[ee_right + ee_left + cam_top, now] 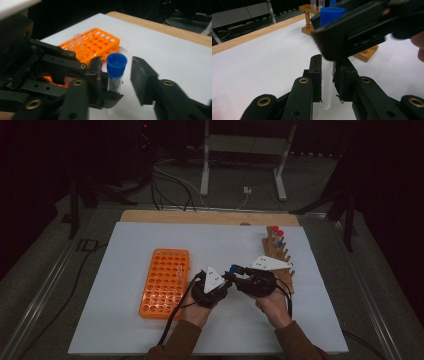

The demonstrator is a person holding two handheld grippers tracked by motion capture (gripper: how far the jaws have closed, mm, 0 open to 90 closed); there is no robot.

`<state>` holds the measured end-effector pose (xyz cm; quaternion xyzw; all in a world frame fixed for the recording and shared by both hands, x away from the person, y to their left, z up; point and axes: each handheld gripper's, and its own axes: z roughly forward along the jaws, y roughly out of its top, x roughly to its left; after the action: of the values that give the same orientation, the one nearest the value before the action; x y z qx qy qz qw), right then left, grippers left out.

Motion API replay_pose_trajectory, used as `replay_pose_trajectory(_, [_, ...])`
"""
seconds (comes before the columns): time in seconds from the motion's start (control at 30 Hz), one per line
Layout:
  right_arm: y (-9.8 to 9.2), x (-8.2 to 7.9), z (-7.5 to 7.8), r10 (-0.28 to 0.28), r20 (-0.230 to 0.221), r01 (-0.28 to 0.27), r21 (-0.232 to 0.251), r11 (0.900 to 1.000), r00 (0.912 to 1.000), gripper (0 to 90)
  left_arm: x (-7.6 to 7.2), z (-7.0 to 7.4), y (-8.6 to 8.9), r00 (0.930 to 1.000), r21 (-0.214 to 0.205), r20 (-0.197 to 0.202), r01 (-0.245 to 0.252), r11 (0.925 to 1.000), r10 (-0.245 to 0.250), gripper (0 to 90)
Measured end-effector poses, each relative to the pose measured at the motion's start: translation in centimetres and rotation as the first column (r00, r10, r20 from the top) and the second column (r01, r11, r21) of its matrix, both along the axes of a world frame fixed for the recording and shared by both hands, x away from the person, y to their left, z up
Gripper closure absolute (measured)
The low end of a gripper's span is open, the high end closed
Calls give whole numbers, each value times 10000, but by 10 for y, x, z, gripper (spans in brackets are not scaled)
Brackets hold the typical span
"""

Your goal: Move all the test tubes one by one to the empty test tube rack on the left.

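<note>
The white worktop [125, 320] is smooth and matte; at nine o'clock of the hands lies a perforated orange plastic rack [165, 282]. At centre, the left hand-held gripper [327, 75] pinches the blue-capped tube [115, 75] by its clear body: probably light, rigid, slippery, breakable. The right hand-held gripper [117, 75] stands spread around the cap.

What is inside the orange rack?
One clear tube stands in the orange rack. The other holes look empty from above. The rack's near part in the right gripper view is covered by black fingers.
</note>
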<state>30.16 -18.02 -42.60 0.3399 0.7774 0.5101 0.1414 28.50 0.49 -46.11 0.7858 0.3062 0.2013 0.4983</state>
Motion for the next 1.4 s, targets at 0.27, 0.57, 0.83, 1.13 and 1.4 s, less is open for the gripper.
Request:
replay_pose_trajectory(0.27, [-11,1,4,-263,105,256,541,9982,9996,375,0,2,12,9998,-91,-83,-200,9998,199,774])
replay_pose_trajectory(0.57, [-24,5,4,-1017,147,1008,517,9936,9947,151,-4,6,36,9981,-314,-210,-593,9977,587,774])
replay_pose_trajectory(0.83, [-36,7,1,-1489,131,1485,279,9885,9888,25,-9,11,61,9962,-542,-201,-856,9948,847,774])
replay_pose_trajectory(1.13, [-46,4,-1,-1520,327,1513,220,9882,9878,1,-14,13,85,9961,-797,-131,-885,9929,877,774])
replay_pose_trajectory(1.4, [-53,1,0,-1646,409,1642,137,9863,9855,1,-19,11,105,9950,-786,-65,-1001,9919,999,773])
